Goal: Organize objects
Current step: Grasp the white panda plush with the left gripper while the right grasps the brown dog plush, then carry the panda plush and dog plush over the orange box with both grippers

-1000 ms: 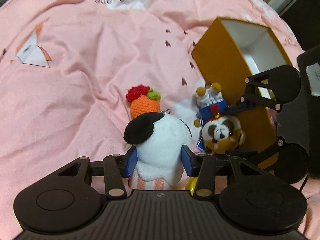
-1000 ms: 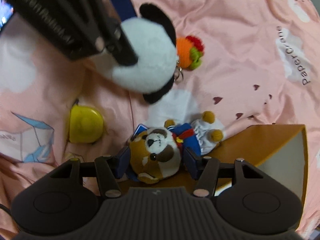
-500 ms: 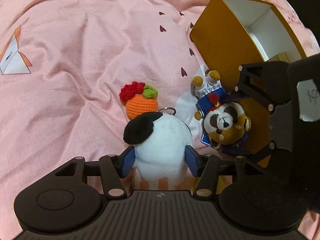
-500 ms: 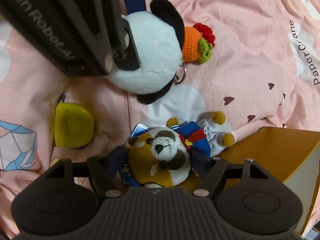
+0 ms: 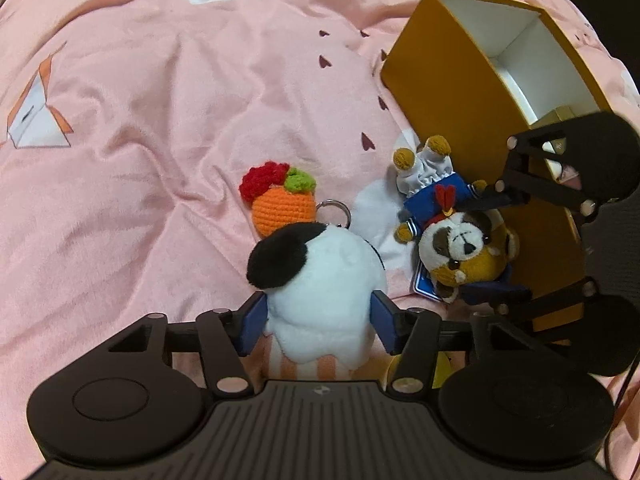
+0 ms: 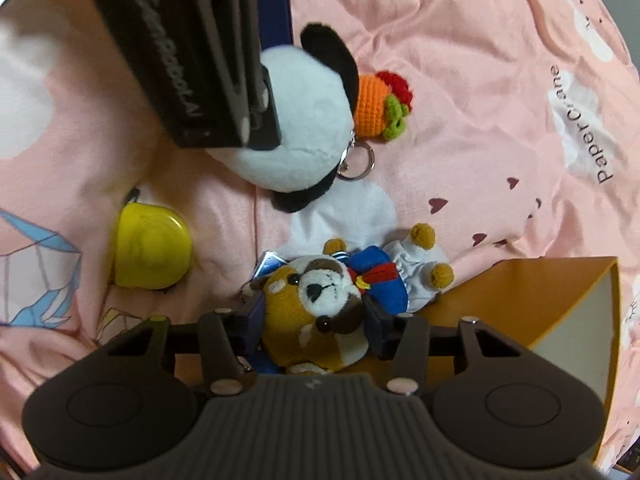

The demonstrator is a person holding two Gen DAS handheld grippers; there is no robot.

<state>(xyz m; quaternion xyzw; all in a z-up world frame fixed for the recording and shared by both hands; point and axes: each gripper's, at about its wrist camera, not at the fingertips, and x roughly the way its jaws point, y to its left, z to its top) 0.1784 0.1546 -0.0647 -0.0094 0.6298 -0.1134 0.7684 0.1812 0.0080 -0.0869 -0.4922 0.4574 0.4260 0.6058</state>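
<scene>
Both grippers point down at the pink bedspread, closing: the left gripper around a round white plush with a black ear, the right gripper around a brown-and-white plush dog in a blue sailor suit, beside the open orange cardboard box. Step in hand seems grasping; next calls for lifting each toy into the box. Both look soft and squashy.

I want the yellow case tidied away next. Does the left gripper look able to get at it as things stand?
Probably not yet. The left gripper has the white plush between its closing fingers, and that plush and gripper hang over the yellow case, which shows only as a sliver in its own view.
</scene>
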